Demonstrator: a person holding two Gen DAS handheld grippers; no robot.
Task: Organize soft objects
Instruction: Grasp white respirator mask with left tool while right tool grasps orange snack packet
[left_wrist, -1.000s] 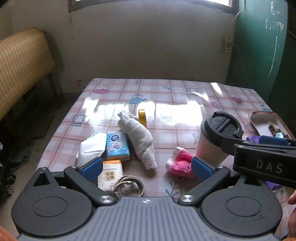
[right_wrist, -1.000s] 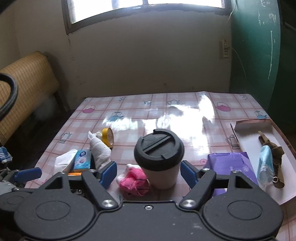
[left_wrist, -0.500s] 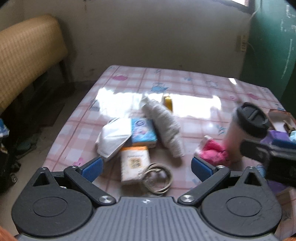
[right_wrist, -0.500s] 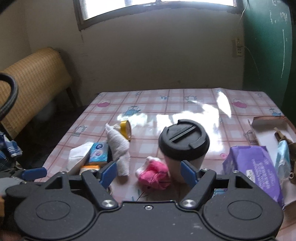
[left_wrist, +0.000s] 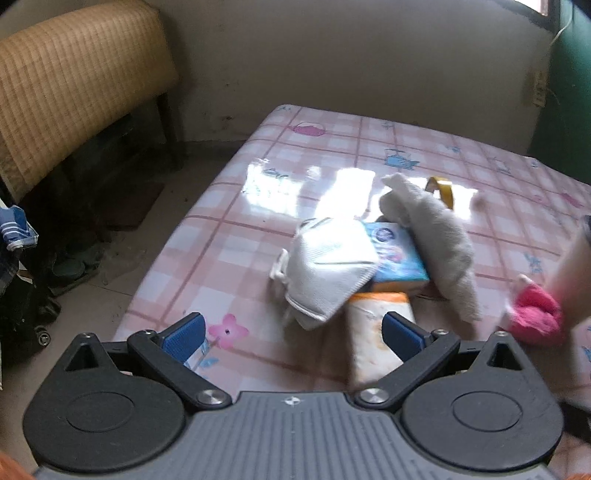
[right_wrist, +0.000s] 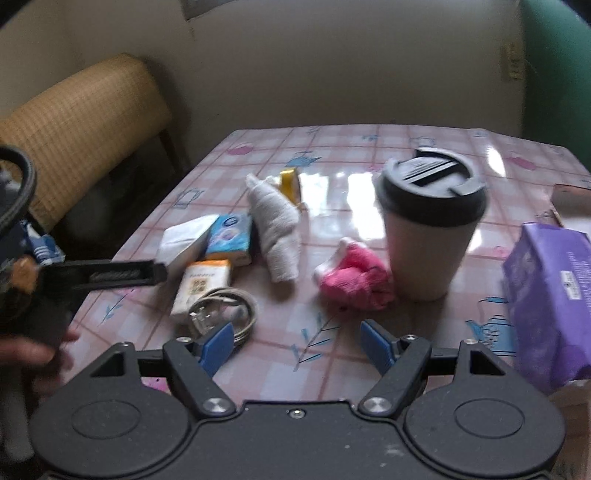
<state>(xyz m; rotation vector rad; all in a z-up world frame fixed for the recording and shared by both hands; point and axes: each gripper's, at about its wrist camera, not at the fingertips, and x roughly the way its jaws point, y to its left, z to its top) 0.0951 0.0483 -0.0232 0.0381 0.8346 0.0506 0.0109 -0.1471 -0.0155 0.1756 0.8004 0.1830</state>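
Both tools are hanging over the near edge of the counter (right_wrist: 369, 155) with nothing between their fingers. Left tool (left_wrist: 291, 332) is standing wide open, its blue pads framing a white face mask (left_wrist: 328, 269), which is lying partly over a blue tissue pack (left_wrist: 395, 254); an orange-and-white packet (left_wrist: 373, 332) is running back toward the right pad. A rolled grey-white towel (left_wrist: 439, 243) is lying just beside the blue pack, with a yellow tape roll (left_wrist: 441, 188) behind it. Right tool (right_wrist: 297, 343) is also gaping wide and is gripping nothing. Ahead of it, a crumpled pink sock (right_wrist: 354, 280) is sitting touching or nearly touching a lidded coffee cup (right_wrist: 428, 229). A coiled cable (right_wrist: 221, 310) is lying near its left pad, and a purple pack (right_wrist: 550, 295) is resting at the right edge.
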